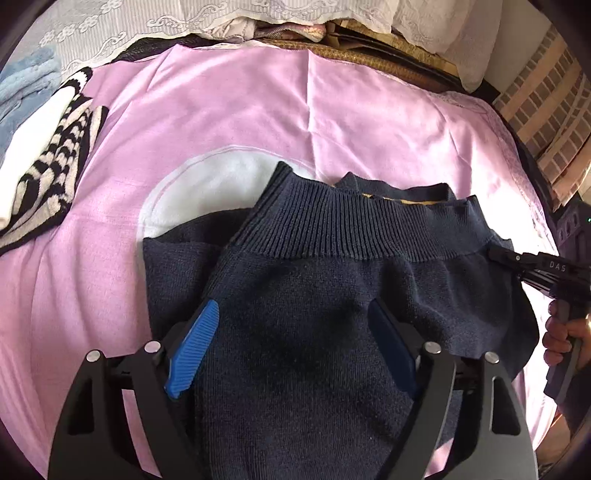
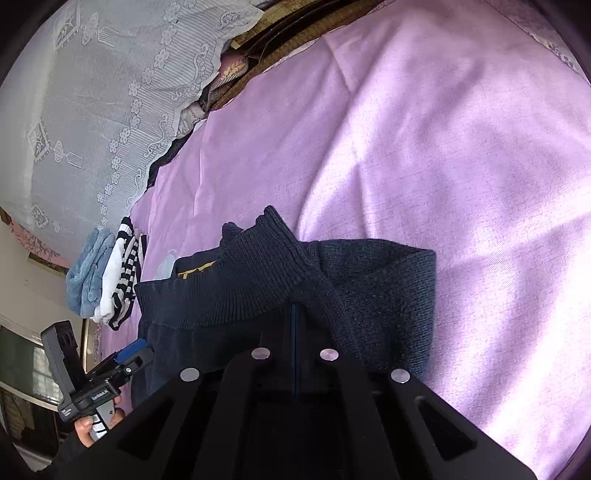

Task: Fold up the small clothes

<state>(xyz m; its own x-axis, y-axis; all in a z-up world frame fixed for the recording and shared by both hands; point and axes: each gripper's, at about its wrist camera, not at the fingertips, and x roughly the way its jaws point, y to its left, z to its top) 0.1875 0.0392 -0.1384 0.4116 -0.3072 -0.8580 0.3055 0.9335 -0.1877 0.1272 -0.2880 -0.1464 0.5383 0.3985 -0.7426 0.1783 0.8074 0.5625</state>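
Observation:
A dark navy knit sweater lies partly folded on a pink sheet, its ribbed hem turned toward the far side. My left gripper is open, its blue pads spread wide on both sides of a hump of the sweater. My right gripper is shut on the sweater near the ribbed hem. In the left wrist view the right gripper meets the sweater's right edge. The left gripper shows at the sweater's left side.
A black-and-white striped garment and a light blue fluffy one lie folded at the sheet's left edge, also in the right wrist view. White lace fabric lies behind. A brick wall stands to the right.

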